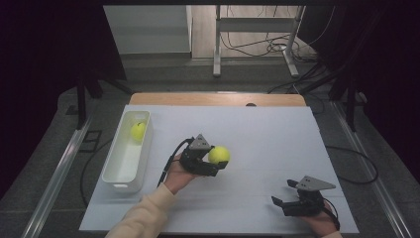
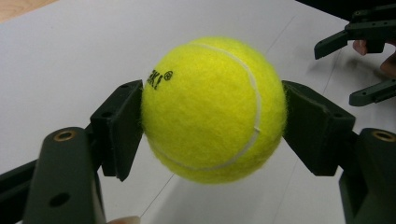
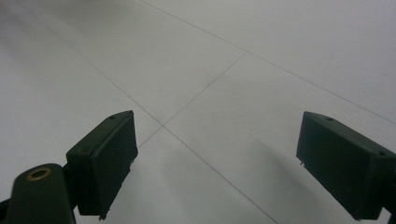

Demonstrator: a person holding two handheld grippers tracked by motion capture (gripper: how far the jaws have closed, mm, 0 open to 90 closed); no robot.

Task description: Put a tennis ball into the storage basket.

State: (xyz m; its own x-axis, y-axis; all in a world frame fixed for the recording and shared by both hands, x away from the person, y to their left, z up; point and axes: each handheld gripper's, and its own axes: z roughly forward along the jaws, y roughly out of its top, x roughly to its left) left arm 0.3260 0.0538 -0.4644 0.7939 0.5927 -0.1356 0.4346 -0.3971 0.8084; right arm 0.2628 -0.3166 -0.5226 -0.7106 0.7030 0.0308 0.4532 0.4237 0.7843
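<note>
A yellow tennis ball (image 1: pixel 219 154) is held above the white table top, with my left gripper (image 1: pixel 216 159) shut on it. In the left gripper view the ball (image 2: pixel 212 109) sits squeezed between both black pads (image 2: pixel 119 126), lifted off the surface with its shadow below. A second yellow tennis ball (image 1: pixel 138 131) lies in the white tray (image 1: pixel 119 177) at the left. My right gripper (image 1: pixel 283 193) rests near the front right of the table, open and holding nothing; its jaws stand wide apart over the bare sheet in the right gripper view (image 3: pixel 210 163).
The white sheet (image 1: pixel 277 134) covers the table, with a wooden edge at the far side. Beyond the table stand a metal frame (image 1: pixel 257 29) and floor cables. The right gripper (image 2: pixel 359 65) shows at the upper right of the left gripper view.
</note>
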